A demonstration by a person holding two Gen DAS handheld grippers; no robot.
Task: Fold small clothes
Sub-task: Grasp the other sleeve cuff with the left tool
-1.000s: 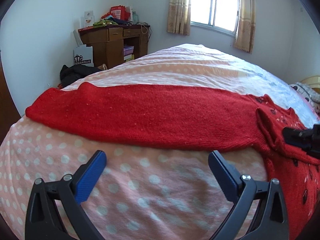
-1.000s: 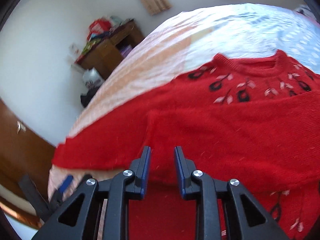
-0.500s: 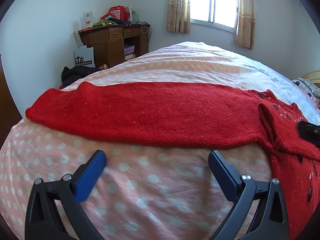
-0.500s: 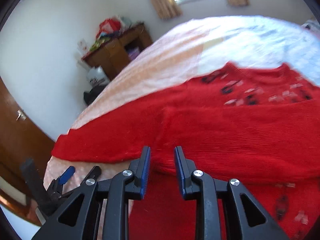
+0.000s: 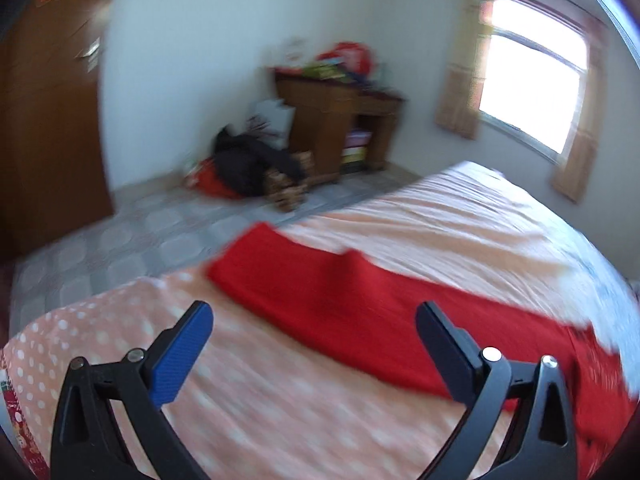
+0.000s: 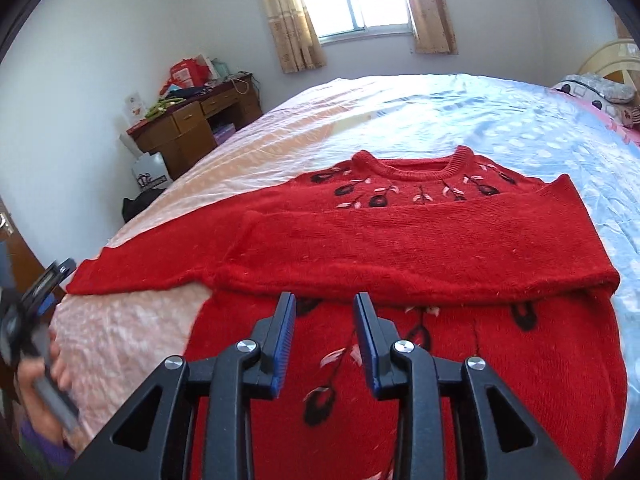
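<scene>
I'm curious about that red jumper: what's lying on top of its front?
One sleeve is folded across the chest of the red jumper, hiding a band of the flower pattern. The other sleeve lies out on the bed.

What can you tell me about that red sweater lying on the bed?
The red sweater is a fuzzy-looking knit with a ribbed round collar and black and pale pink flower motifs across chest and lower front. It lies flat, face up, on the bed. One sleeve is folded across the chest, its cuff reaching about the opposite side; the other sleeve stretches straight out over the polka-dot bedding toward the bed's edge. Nothing grips it.
</scene>
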